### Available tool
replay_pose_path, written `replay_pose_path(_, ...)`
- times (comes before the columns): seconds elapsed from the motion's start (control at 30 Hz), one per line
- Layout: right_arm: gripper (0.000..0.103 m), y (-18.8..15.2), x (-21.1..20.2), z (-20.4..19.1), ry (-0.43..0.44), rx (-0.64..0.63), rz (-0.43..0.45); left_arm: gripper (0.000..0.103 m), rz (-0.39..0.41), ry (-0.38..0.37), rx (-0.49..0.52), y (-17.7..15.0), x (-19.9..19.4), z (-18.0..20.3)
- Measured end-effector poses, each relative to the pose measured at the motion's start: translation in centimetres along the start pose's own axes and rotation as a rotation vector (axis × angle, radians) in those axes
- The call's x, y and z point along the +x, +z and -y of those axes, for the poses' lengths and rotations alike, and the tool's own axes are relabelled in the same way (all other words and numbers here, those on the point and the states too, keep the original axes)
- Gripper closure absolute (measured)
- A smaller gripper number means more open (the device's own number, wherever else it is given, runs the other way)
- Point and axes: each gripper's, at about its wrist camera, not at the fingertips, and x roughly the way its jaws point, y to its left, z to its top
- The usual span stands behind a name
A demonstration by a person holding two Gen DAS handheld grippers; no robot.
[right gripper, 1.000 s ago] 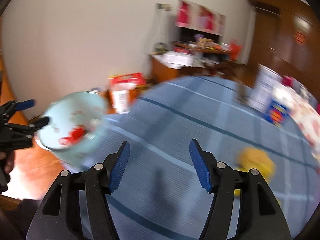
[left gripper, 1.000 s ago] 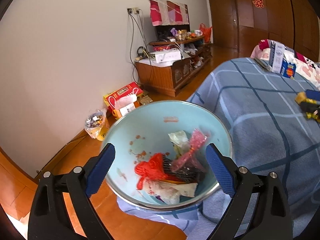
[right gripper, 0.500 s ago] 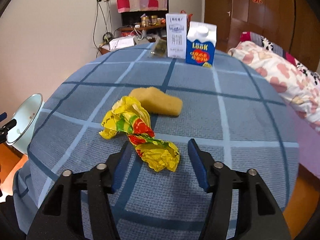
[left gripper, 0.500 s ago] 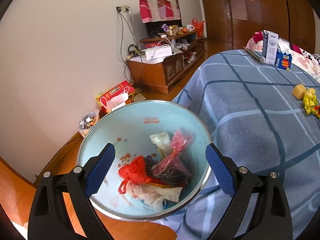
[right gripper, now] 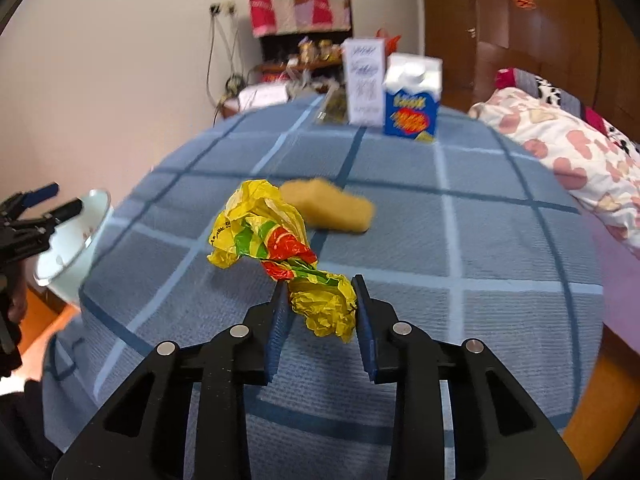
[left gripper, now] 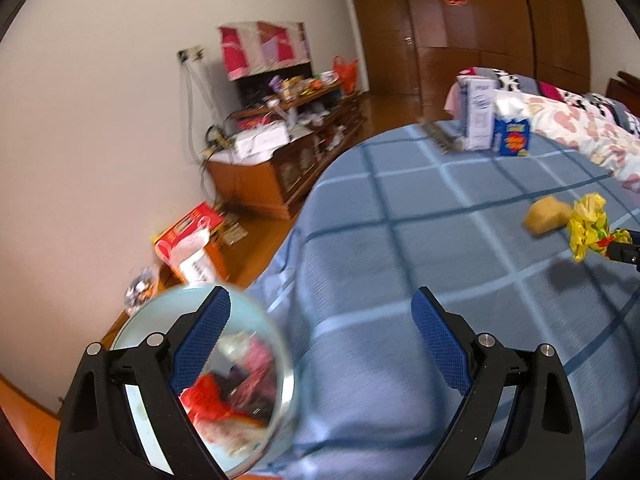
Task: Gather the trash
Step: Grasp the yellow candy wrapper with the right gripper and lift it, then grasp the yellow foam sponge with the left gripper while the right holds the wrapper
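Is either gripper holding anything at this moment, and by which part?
The right gripper is closing around the near twisted end of the crumpled yellow plastic wrapper. The left gripper stands open, holding nothing.

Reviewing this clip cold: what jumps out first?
The crumpled yellow wrapper on the blue checked bedspread, its near end between the closing jaws of the right gripper. Just behind it lies a tan sponge. At the bed's left edge, a pale blue bin already holds red and pink scraps.
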Motion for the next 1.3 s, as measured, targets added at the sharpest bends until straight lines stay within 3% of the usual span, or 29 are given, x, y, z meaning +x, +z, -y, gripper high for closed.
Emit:
replay_pose_path(0.43,0.071,0.1,-2.3,8.6,-0.203,0.142,0.071,0.013,0.016,-0.155,0.117,5.8,3.9,13.0)
replay_pose_path(0.67,0.071,-0.1,-3.1,10.8,-0.231,0.172,0.098,0.013,-0.009,-0.194,0.181,7.0,6.0,18.4)
replay_pose_path(0.93,0.071,-0.1,-3.3,11.6,-0.221,0.186,0.112,0.016,-0.078,-0.221,0.207,6.6,7.6,20.8)
replay_pose_path(1.03,0.071,-0.1,-3.3,11.7,-0.214,0.19,0.116,0.033,-0.098,-0.247,0.233,6.4,8.0,21.5)
replay_pose_path(1.17,0.071,-0.3,-3.3,11.7,-0.207,0.194,0.117,0.065,-0.112,-0.31,0.256,6.3,7.9,22.1)
replay_pose_path(1.3,0.071,-0.3,-3.3,11.4,-0.203,0.191,0.119,0.075,-0.106,-0.315,0.281,6.0,7.7,22.6)
